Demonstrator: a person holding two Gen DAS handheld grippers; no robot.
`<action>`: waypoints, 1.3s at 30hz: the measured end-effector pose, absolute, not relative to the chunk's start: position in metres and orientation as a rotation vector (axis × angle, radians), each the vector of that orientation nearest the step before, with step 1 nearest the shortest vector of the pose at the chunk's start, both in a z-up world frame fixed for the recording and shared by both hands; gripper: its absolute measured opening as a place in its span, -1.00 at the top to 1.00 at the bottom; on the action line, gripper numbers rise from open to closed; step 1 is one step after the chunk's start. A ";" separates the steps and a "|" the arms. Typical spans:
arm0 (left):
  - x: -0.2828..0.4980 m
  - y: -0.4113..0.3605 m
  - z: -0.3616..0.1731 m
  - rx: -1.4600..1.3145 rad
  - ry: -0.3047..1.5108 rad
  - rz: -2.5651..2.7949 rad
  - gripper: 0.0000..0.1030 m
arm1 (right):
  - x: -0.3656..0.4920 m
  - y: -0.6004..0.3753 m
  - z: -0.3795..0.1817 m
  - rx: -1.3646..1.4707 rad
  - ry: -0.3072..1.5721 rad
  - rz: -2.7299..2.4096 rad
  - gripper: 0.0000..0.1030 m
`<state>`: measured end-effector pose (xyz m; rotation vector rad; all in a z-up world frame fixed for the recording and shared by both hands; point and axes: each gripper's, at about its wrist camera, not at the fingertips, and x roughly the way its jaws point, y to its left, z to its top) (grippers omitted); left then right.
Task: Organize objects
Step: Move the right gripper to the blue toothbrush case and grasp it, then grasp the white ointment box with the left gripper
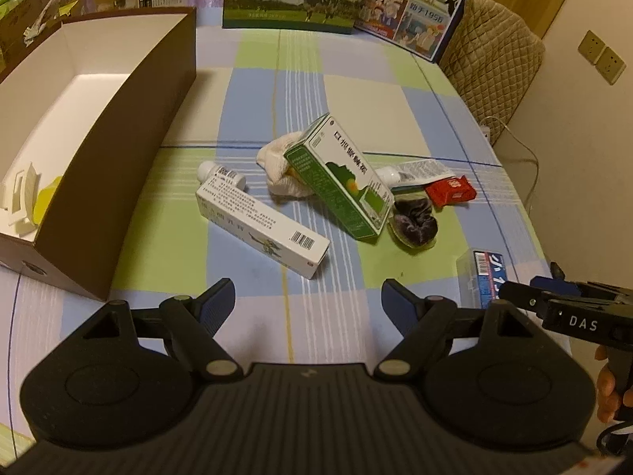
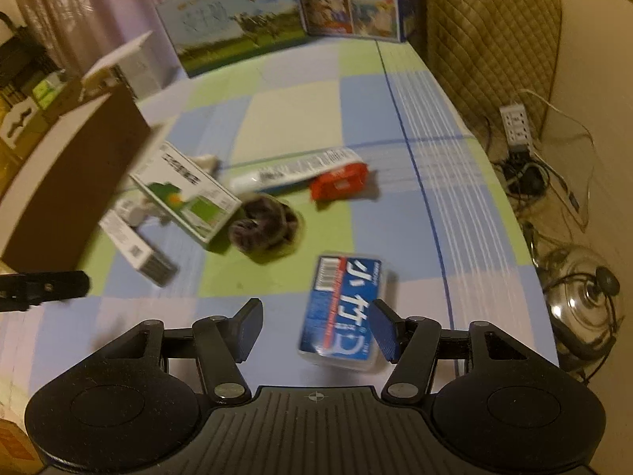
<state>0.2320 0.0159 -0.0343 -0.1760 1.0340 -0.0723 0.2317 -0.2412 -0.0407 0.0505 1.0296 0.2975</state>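
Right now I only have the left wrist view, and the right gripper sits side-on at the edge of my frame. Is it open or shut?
Observer: Open. The right gripper has its jaws wide apart and holds nothing.
Operator: What is it lined up with?
Observer: The blue case. It lies flat, its near end between the fingers and close to the right one. I cannot tell if they touch.
Operator: Anything past the table edge on that side?
Observer: A metal kettle with a black knob stands on the floor.
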 end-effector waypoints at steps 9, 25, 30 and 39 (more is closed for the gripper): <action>0.244 0.024 -0.056 -0.188 1.062 0.011 -0.53 | 0.250 -0.241 -0.074 0.030 1.104 0.222 -0.10; 0.310 0.017 -0.092 -0.170 1.082 0.071 -0.69 | 0.278 -0.244 -0.094 -0.064 1.078 0.234 -0.07; 0.331 0.018 -0.107 -0.131 1.102 0.117 -0.60 | 0.283 -0.248 -0.094 -0.058 1.078 0.244 -0.07; 0.312 0.043 -0.112 -0.154 1.141 0.107 0.57 | 0.290 -0.251 -0.093 -0.049 1.086 0.260 -0.08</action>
